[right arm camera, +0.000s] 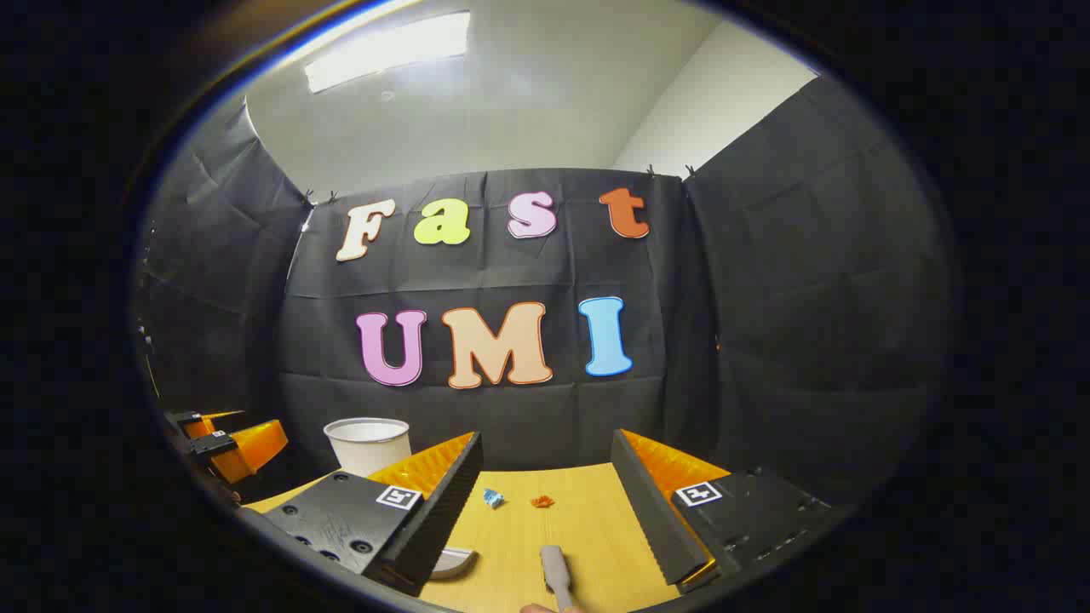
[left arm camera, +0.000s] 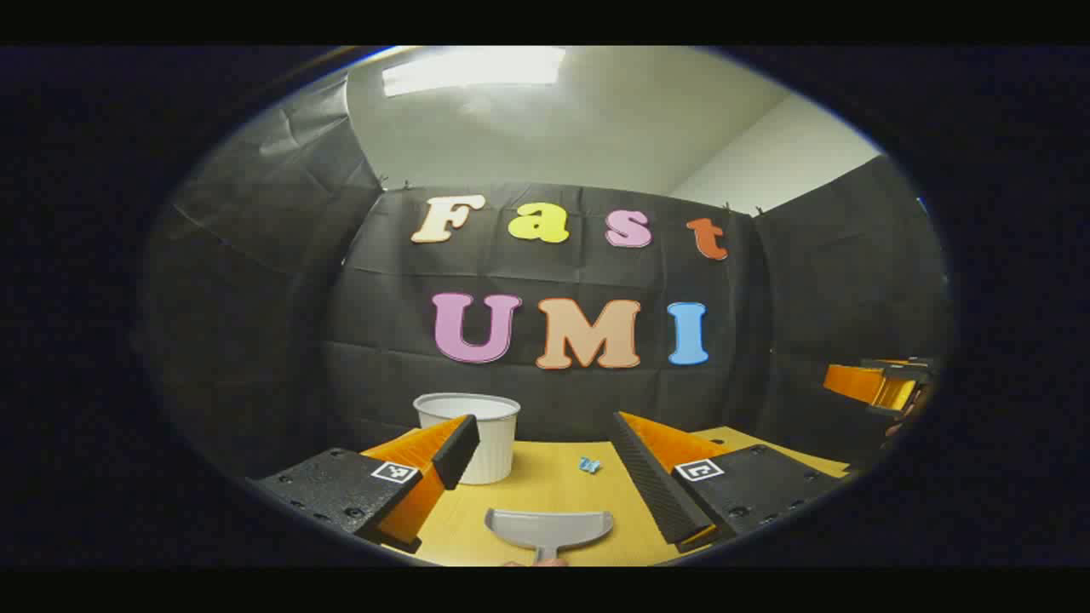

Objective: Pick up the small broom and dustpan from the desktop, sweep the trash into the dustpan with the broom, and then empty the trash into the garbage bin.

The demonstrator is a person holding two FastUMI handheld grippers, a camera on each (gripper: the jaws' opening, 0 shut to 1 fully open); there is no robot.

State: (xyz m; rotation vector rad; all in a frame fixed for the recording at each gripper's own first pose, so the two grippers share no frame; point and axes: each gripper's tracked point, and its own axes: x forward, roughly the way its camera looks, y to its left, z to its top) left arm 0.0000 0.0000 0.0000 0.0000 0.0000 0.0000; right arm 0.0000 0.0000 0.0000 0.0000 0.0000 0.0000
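While both tools hang above the yellow counter [left arm camera: 545, 494], neither holds anything. In the left gripper view, the left hand-held gripper [left arm camera: 545, 455] stands with its jaws spread wide at the bottom of the frame, and the grey dustpan [left arm camera: 549, 528] lies flat on the counter in the gap between them, at the bottom centre, its handle running off the lower edge. A white ribbed garbage bin [left arm camera: 468, 434] stands on the counter left of centre, partly behind the left-hand finger. A small blue scrap [left arm camera: 588, 464] lies just right of the bin, beyond the dustpan. At the right edge of that frame the other hand-held gripper shows, well apart. In the right gripper view, the right hand-held gripper [right arm camera: 545, 477] is likewise spread open at the bottom of the frame, and the grey handle of the small broom [right arm camera: 556, 575] lies on the counter between its fingers, at the bottom centre, touching neither. The blue scrap and an orange scrap [right arm camera: 542, 501] lie side by side just above it, with the bin at the lower left.
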